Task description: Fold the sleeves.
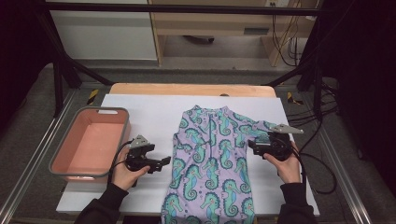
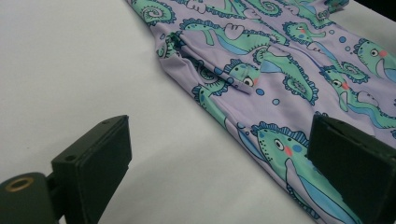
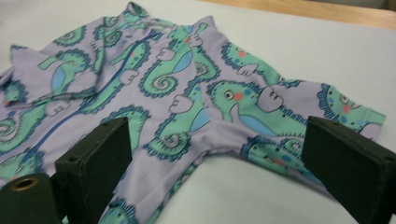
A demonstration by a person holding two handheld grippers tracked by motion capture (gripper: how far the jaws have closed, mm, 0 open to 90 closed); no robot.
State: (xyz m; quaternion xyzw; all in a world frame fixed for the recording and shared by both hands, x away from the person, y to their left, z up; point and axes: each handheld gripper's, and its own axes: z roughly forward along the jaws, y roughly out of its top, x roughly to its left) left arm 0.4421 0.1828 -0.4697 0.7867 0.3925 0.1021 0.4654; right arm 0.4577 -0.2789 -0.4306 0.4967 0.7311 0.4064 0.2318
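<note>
A lilac child's suit (image 1: 212, 163) printed with teal seahorses lies flat on the white sheet, collar away from me, with a blue zip down its front. My left gripper (image 1: 163, 163) is just off the suit's left edge, pointing at it. In the left gripper view this gripper (image 2: 219, 135) is open, with bare sheet and the suit's hem (image 2: 280, 70) between the jaws. My right gripper (image 1: 252, 145) sits at the suit's right short sleeve. In the right gripper view this gripper (image 3: 215, 135) is open, its jaws straddling the sleeve and underarm (image 3: 280, 116) without pressing on them.
A pink tub with a grey rim (image 1: 55, 158) stands at the left of the table. A white sheet (image 1: 149, 112) covers the wooden table (image 1: 187, 88). Black frame posts and cables run along both sides.
</note>
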